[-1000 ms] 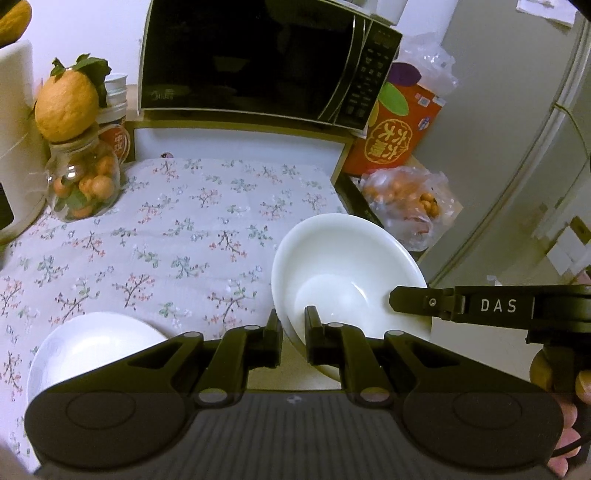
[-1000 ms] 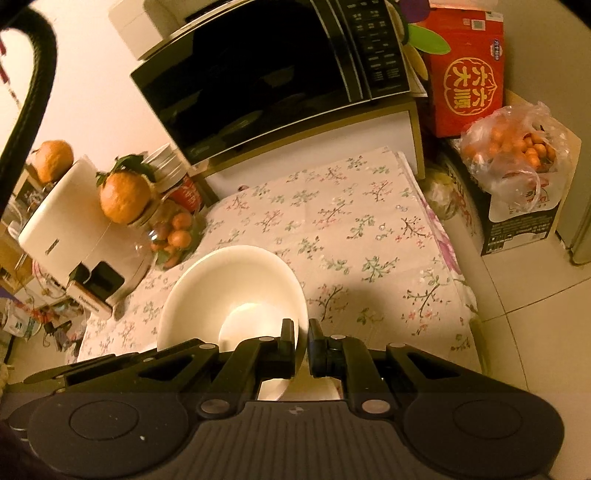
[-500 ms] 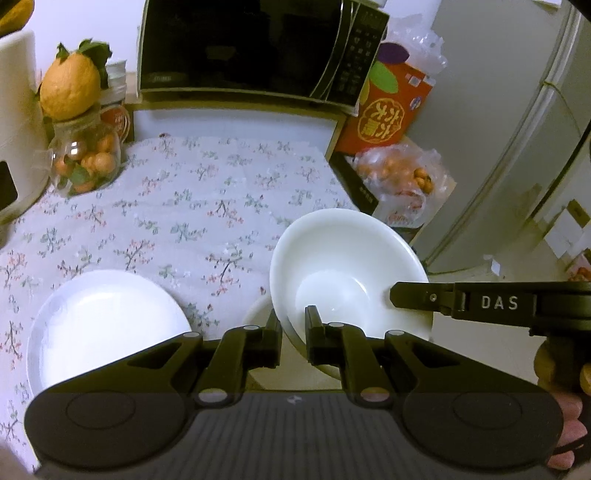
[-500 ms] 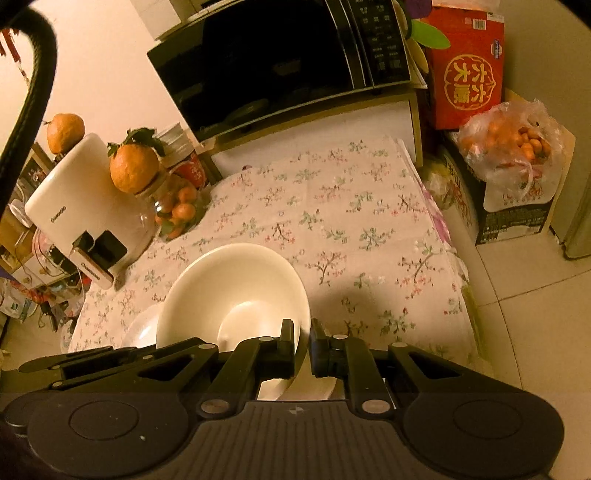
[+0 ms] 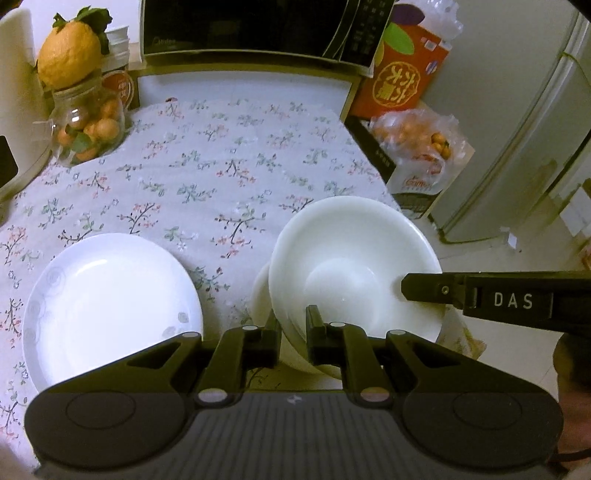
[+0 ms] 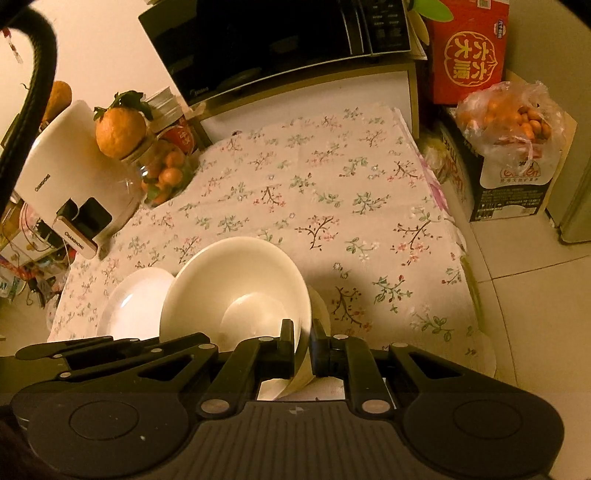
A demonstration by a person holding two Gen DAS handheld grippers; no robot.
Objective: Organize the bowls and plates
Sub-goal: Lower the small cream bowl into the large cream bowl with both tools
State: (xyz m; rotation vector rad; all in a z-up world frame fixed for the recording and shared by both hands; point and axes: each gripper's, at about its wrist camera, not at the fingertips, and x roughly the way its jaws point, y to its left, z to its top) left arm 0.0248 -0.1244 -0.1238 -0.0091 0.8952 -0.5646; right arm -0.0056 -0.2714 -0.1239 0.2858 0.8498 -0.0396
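Left gripper (image 5: pixel 291 334) and right gripper (image 6: pixel 303 345) both clamped on the plain white bowl's (image 5: pixel 351 269) rim (opposite sides), above a second bowl (image 5: pixel 260 295), white plate (image 5: pixel 110 306) alongside on floral tablecloth (image 5: pixel 221 177), "DAS" lettering, "Midea" microwave (image 5: pixel 258 26) behind.

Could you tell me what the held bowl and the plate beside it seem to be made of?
The bowl looks like glazed ceramic or opal glass: opaque white, smooth, softly glossy. The plate appears similar, with sharper highlights and faint grey swirl prints near its rim; melamine cannot be ruled out.
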